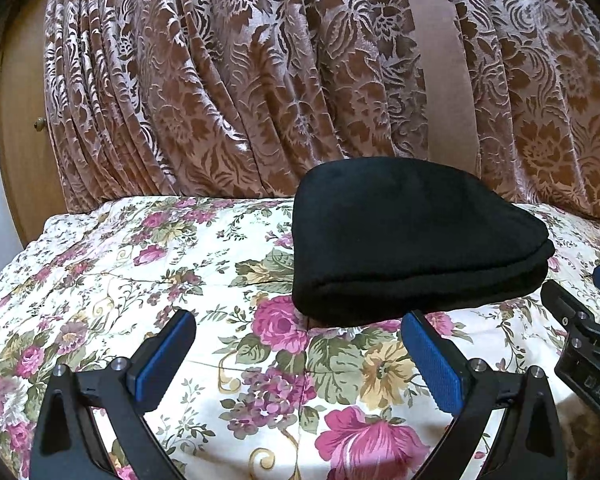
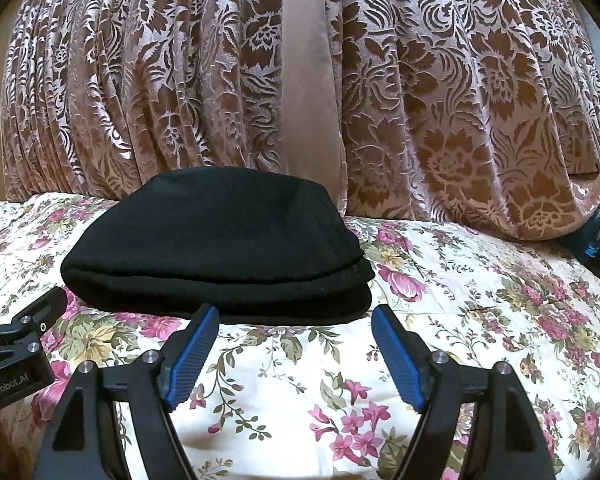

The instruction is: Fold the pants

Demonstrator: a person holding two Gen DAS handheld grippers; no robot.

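- Blue-padded black fingers of the left gripper (image 1: 298,338) stood wide apart and empty, hovering over the cream bedspread printed with pink roses (image 1: 148,264); its frame ran off the bottom edge.
- Folded black fleece pants (image 1: 412,236) lay in a compact stack on that bedspread, just beyond the fingertips, layered edges showing at the right corner.
- Only a black jaw piece and one blue tip of the right gripper (image 1: 592,300) entered the left view, cut off at the right edge.
- From the right wrist, the right gripper (image 2: 294,330) was likewise spread open, holding nothing, with the pants (image 2: 220,248) just ahead and leftward.
- Behind hung a brown-and-pink floral velvet curtain (image 2: 440,100); a dark blue object (image 2: 598,236) at the far right, seen only here, was too cut off to identify.
- A wooden door with a small knob (image 1: 40,123) showed clearly in the left view alone.
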